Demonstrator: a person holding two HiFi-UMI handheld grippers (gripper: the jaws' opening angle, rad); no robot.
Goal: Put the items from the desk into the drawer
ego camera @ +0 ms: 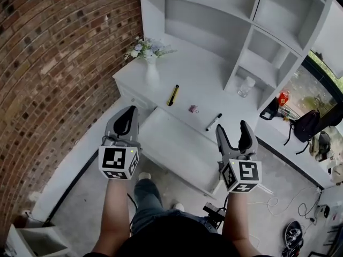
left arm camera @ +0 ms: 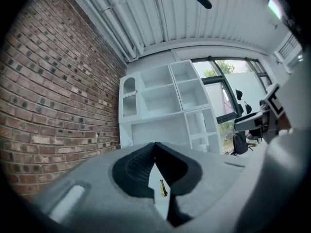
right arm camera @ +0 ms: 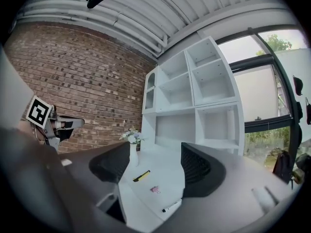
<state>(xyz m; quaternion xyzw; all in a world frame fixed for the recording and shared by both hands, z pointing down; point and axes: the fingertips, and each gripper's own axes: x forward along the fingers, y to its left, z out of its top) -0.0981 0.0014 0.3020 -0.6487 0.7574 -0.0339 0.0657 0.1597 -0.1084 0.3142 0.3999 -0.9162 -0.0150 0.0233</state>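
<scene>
Left claw (ego camera: 131,109) has its jaws together; right claw (ego camera: 233,126) holds its jaws apart around nothing. Just ahead, between them, sits the open drawer (ego camera: 177,143). Beyond it on the desk (ego camera: 198,74) lie a black marker (ego camera: 213,122) nearest the right claw, a pink clip (ego camera: 193,109), then a yellow tool (ego camera: 172,95), with a flower vase (ego camera: 151,63) farthest, ahead of the left claw

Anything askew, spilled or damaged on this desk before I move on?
Nothing stands out. The flower vase stands upright on the desk. The yellow pen, pink clip and black marker lie flat and apart on it. Nothing is spilled, and the drawer below is pulled out.
</scene>
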